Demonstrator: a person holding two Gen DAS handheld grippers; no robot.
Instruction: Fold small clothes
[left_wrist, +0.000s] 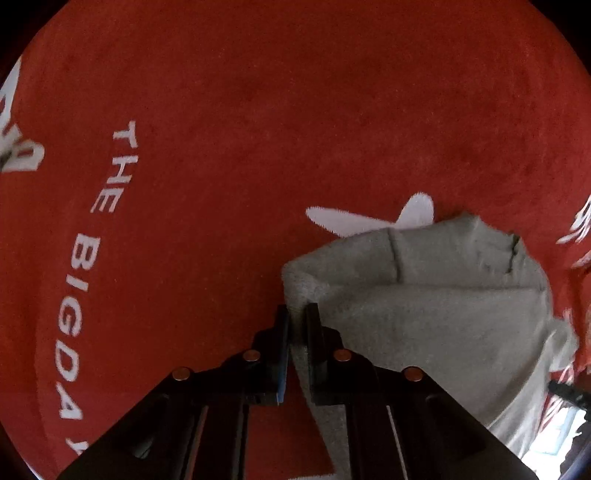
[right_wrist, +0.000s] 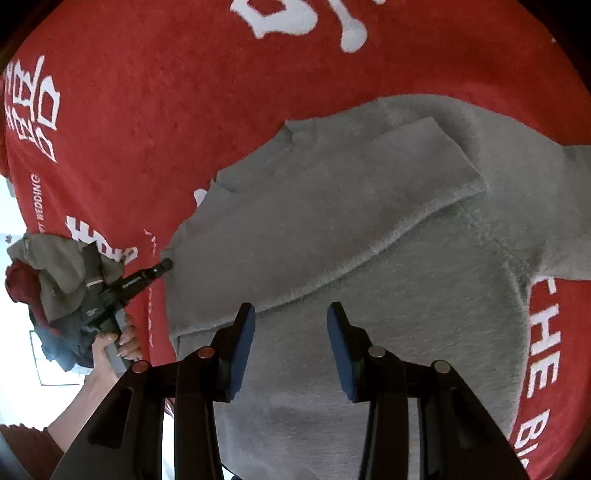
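Note:
A grey fleece garment (right_wrist: 332, 229) lies on a red cloth surface (right_wrist: 147, 92), with one part folded over its middle. My left gripper (left_wrist: 297, 314) is shut on an edge of the grey garment (left_wrist: 424, 314), lifting it a little. That gripper also shows in the right wrist view (right_wrist: 164, 266), pinching the garment's left edge. My right gripper (right_wrist: 291, 325) is open and empty, hovering above the garment's lower middle.
The red cloth (left_wrist: 258, 129) bears white lettering (left_wrist: 96, 236). A pile of other clothes (right_wrist: 55, 280), grey, red and dark, sits at the left edge of the surface behind the left hand. A bright floor lies beyond the left edge.

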